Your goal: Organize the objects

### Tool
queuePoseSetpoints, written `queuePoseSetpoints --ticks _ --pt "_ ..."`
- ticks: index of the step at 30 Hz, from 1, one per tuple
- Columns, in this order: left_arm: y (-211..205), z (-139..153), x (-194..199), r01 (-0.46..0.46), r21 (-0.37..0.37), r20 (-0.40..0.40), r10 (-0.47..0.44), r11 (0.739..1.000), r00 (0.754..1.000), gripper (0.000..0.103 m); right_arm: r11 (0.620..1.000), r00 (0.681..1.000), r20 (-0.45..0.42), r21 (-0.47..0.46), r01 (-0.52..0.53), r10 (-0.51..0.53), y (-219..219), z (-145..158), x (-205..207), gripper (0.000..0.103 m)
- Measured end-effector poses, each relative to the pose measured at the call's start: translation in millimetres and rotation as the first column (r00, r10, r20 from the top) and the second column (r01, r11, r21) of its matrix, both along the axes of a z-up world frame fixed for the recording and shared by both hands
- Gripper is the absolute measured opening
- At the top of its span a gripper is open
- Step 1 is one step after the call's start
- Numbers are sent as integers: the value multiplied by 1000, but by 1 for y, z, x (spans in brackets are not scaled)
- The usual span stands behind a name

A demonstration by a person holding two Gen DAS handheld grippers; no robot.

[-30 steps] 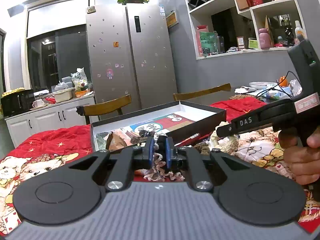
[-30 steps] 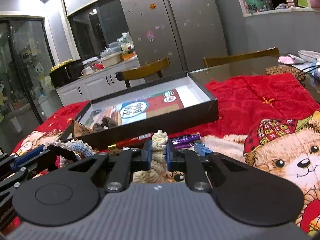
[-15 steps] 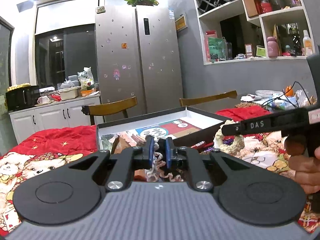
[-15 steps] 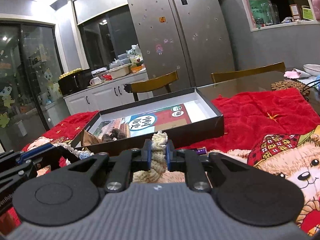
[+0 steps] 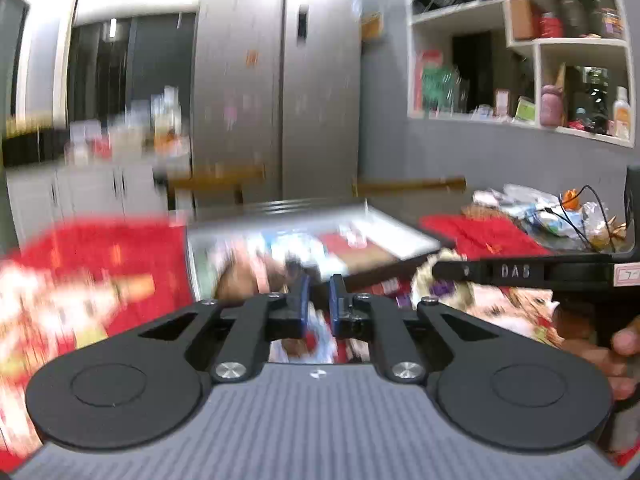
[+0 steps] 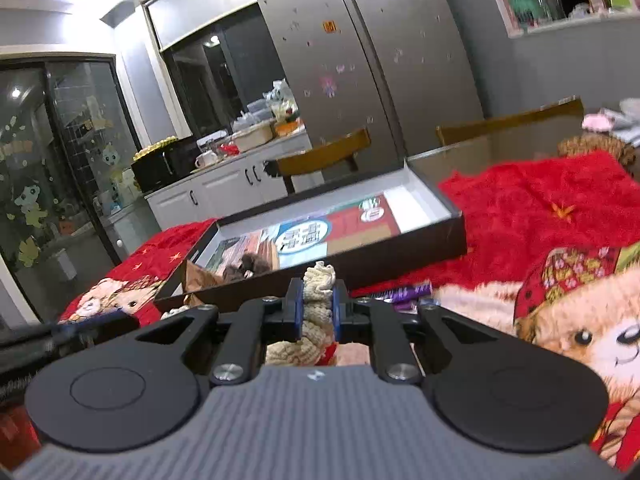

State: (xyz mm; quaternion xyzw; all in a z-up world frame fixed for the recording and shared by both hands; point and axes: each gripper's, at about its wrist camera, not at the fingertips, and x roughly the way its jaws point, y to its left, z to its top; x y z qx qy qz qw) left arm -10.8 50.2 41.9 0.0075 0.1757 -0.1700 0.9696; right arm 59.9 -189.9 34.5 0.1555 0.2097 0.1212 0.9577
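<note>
My right gripper (image 6: 317, 307) is shut on a cream knitted rope toy (image 6: 318, 284) and holds it above the red blanket, in front of the shallow black box (image 6: 404, 252). My left gripper (image 5: 319, 305) has its jaws nearly closed on a pale frilly item (image 5: 316, 336) that hangs below them; the view is blurred by motion. The box (image 5: 404, 240) lies just beyond it. The right gripper's arm (image 5: 520, 270) with the rope toy (image 5: 428, 276) crosses the right side of the left wrist view.
The box holds printed cards and small brown items (image 6: 248, 266). Purple batteries (image 6: 408, 292) lie on the teddy-bear blanket (image 6: 560, 300). Wooden chairs (image 6: 324, 156) stand behind the table. Clutter and cables (image 5: 560, 212) sit at the far right.
Both grippers have risen and moved toward the box. The right gripper has lifted the rope toy higher. The left wrist view is now blurred from fast motion.
</note>
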Motion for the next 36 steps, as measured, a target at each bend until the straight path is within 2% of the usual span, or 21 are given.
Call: queuePoseSetpoints --ticks 2,4,5,7,8,9,13,15,18,21,26,28,30,32,36 --pt "2 -2 -6 24 -17 -35 -25 1000 999 13 1000 1000 0 8 -5 5 -1 0 -2 17" --pt "-6 -5 -19 48 23 -7 -48 999 999 14 1000 1000 14 1 -3 3 -1 2 -4 17" --pt "-12 -7 -25 64 57 0 -64 996 998 20 1000 1000 16 1 -2 2 -1 2 -5 17" --pt "-24 -14 -34 80 101 -24 -78 992 997 40 1000 1000 12 4 -12 12 -1 2 -4 17" --pt "-29 -19 -38 97 115 -37 -93 989 995 55 1000 1000 10 7 -15 15 -2 2 -5 18" --pt "-33 -22 -40 107 126 -39 -103 986 994 61 1000 1000 10 7 -19 19 -2 2 -5 18" --pt "-47 -35 -46 57 228 26 -65 972 998 63 999 999 18 16 -35 35 -2 5 -8 18" --pt "-49 -36 -39 26 247 15 -30 969 999 66 999 999 26 21 -44 43 -2 6 -10 18" --pt "-46 -41 -22 -1 242 -62 17 970 998 66 998 998 25 26 -56 55 -1 7 -11 18" --pt "-40 -44 -2 8 212 -153 25 977 988 66 998 998 25 22 -65 65 1 8 -12 18" --pt "-37 -50 15 -25 192 -196 63 981 978 66 997 997 25 20 -74 74 2 8 -13 18" --pt "-35 -51 20 -28 180 -219 68 983 973 56 997 997 21 14 -72 72 3 7 -12 18" --pt "-33 -52 22 -34 176 -226 74 984 971 41 998 998 11 -3 -62 62 4 5 -10 18" --pt "-33 -52 20 -31 176 -220 70 984 973 32 999 999 3 -5 -43 43 2 6 -9 21" --pt "-32 -51 17 -35 164 -213 70 986 974 27 1000 999 -38 8 -10 10 -10 8 -4 25"
